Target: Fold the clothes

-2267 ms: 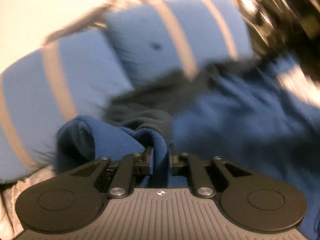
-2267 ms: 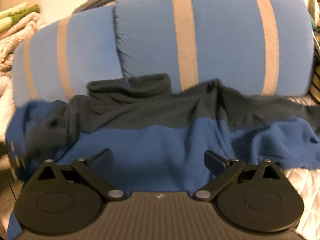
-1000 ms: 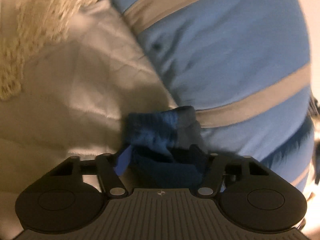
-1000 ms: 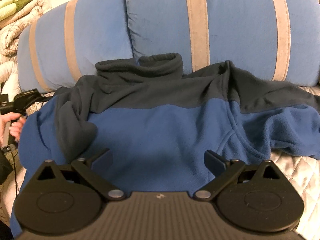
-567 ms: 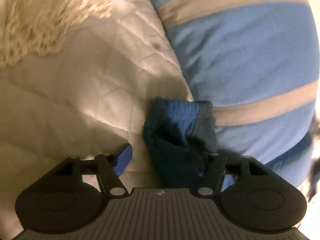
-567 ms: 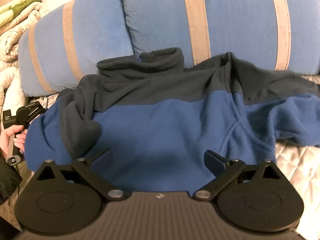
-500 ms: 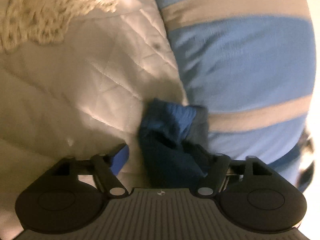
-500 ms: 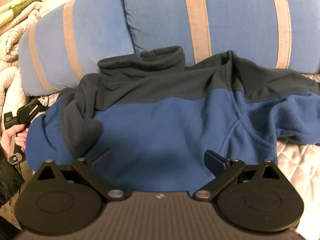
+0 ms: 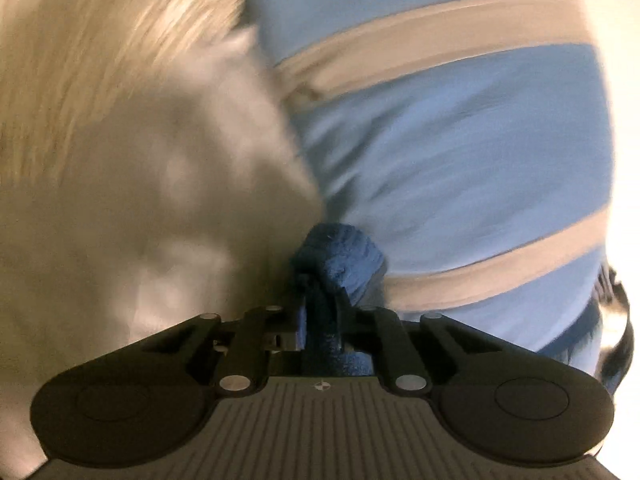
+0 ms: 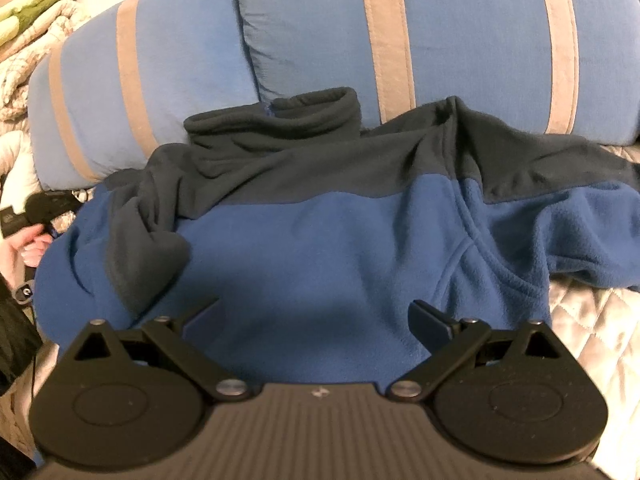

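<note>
left gripper (image 9: 320, 312) — jaws pinched on fleece (image 10: 320, 248) cuff | right gripper (image 10: 316, 320) — jaws wide, empty, over fleece | pillows (image 10: 460, 48) far

A home bedroom, w/ soft furnishings throughout. Two big blue pillows w/ tan stripes (image 10: 400, 40) lean upright at 12 o'clock on a pale quilted bedspread (image 10: 592, 332), seen at 4 o'clock. Folded blankets, cream and green (image 10: 36, 20), are stacked at 10 o'clock. A blue and grey fleece top (image 10: 320, 240) lies spread on the bed.
</note>
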The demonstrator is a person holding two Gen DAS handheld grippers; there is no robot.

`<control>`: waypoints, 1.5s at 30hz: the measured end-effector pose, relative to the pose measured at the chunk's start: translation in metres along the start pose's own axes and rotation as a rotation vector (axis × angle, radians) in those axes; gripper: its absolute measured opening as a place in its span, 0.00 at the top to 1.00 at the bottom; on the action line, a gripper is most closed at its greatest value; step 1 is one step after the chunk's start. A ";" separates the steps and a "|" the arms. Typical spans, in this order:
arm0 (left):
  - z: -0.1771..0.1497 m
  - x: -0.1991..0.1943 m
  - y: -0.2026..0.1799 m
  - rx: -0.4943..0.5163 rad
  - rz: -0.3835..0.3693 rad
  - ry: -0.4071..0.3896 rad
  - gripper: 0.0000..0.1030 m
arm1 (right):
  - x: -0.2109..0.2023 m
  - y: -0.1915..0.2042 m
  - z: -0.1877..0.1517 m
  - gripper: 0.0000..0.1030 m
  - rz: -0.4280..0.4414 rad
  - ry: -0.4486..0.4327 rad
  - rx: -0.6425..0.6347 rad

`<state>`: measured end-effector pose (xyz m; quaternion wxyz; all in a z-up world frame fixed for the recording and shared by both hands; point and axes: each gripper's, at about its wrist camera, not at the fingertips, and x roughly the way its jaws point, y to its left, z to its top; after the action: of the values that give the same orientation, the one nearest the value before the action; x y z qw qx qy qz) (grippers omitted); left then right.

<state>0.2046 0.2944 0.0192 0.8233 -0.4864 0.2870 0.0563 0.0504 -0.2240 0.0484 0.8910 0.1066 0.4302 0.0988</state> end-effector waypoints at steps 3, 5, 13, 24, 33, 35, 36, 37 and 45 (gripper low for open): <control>0.021 -0.030 -0.059 0.305 0.045 -0.097 0.89 | -0.002 0.001 0.000 0.02 0.020 0.001 0.004; 0.034 -0.055 -0.104 0.507 0.082 -0.178 0.89 | -0.004 0.001 0.000 0.02 0.027 -0.007 -0.005; 0.000 -0.188 -0.273 0.999 -0.050 -0.592 0.89 | -0.011 -0.005 0.005 0.02 0.026 -0.042 0.005; -0.311 -0.143 -0.230 1.670 -0.172 -0.247 0.89 | -0.016 -0.020 0.007 0.02 -0.070 -0.074 0.037; -0.420 -0.089 -0.134 2.038 -0.039 -0.114 0.85 | -0.024 -0.052 0.005 0.02 -0.156 -0.051 0.124; -0.430 -0.087 -0.125 2.126 -0.011 -0.142 0.82 | -0.023 -0.057 0.005 0.02 -0.146 -0.035 0.156; -0.435 -0.086 -0.121 2.170 0.003 -0.156 0.73 | -0.023 -0.057 0.005 0.02 -0.138 -0.031 0.162; -0.439 -0.085 -0.118 2.200 0.018 -0.167 0.65 | -0.023 -0.056 0.005 0.02 -0.130 -0.029 0.162; -0.457 -0.086 -0.115 2.325 0.030 -0.129 0.47 | -0.021 -0.046 0.008 0.02 -0.106 -0.033 0.123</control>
<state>-0.0152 -0.1301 -0.0126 0.7855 0.5690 0.1289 -0.2063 0.0478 -0.2744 0.0568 0.8937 0.1398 0.4256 0.0229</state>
